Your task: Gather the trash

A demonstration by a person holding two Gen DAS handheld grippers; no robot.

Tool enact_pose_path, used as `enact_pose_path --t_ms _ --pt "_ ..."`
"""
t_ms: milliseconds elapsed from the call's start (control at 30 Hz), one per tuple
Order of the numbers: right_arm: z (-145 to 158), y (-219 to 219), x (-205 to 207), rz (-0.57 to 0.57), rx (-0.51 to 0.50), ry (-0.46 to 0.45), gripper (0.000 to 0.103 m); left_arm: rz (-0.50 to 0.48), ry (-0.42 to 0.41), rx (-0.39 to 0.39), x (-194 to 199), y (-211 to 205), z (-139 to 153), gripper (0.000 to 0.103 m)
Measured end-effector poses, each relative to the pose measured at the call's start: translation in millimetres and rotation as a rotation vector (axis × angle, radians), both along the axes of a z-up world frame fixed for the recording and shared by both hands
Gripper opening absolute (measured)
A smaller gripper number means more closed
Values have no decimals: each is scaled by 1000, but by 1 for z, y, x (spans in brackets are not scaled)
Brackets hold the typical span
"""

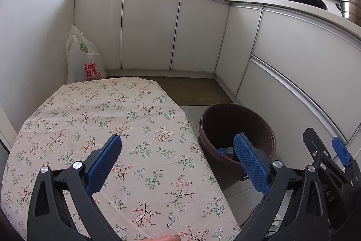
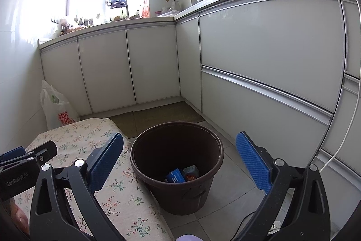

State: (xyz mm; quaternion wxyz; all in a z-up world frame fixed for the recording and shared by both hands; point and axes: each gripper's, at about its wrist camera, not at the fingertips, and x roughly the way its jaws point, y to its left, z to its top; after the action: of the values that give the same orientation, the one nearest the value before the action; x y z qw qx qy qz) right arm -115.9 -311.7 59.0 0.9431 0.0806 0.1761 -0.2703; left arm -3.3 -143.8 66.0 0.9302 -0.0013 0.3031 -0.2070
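Observation:
A dark brown bin (image 2: 180, 191) stands on the tiled floor right of the floral-cloth table (image 2: 85, 139). Inside it lie a blue packet (image 2: 175, 176) and a small grey-and-red box (image 2: 191, 172). The bin also shows in the left wrist view (image 1: 212, 146), beside the table (image 1: 101, 110). My left gripper (image 1: 178, 146) is open and empty above the table's right edge. My right gripper (image 2: 180, 143) is open and empty, above the bin. No loose trash shows on the cloth.
White cabinets (image 2: 270, 49) run along the back and right. A white plastic shopping bag (image 1: 83, 60) sits in the far left corner. A green mat (image 1: 194, 89) lies on the floor. A white cable (image 2: 352, 105) hangs at the right.

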Motion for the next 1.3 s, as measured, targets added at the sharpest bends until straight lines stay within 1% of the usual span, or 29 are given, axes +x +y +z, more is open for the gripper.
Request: enact_pose_path --t_ms 633,700,733,767,833,867,1100,1133,1167,1200,1300 --pt "-1 -3 2 1 13 26 96 -6 20 20 2 -4 -6 96" --pt "-1 -3 2 2 14 27 96 -13 15 27 1 -6 -6 93" --pt "-1 -3 2 2 15 27 96 -18 12 29 1 -7 -6 87" --pt "-1 -3 2 2 15 27 96 -24 10 30 0 -8 -6 79" --pt "-1 -3 2 3 16 28 96 -33 18 25 0 -9 -8 74" --pt "-2 -3 2 3 17 30 96 -37 26 17 1 -8 -9 73" --pt "-3 -5 2 1 21 33 96 -55 33 19 1 -10 -10 73" --pt "-3 -5 2 1 20 33 96 -54 33 20 1 -9 -10 75" --pt "-2 -6 2 1 20 33 96 -51 39 20 1 -9 -10 81" --pt "-3 -5 2 1 21 34 96 -47 43 16 1 -8 -10 83" --pt "-3 -5 2 0 20 36 96 -46 45 4 0 -7 -10 83"
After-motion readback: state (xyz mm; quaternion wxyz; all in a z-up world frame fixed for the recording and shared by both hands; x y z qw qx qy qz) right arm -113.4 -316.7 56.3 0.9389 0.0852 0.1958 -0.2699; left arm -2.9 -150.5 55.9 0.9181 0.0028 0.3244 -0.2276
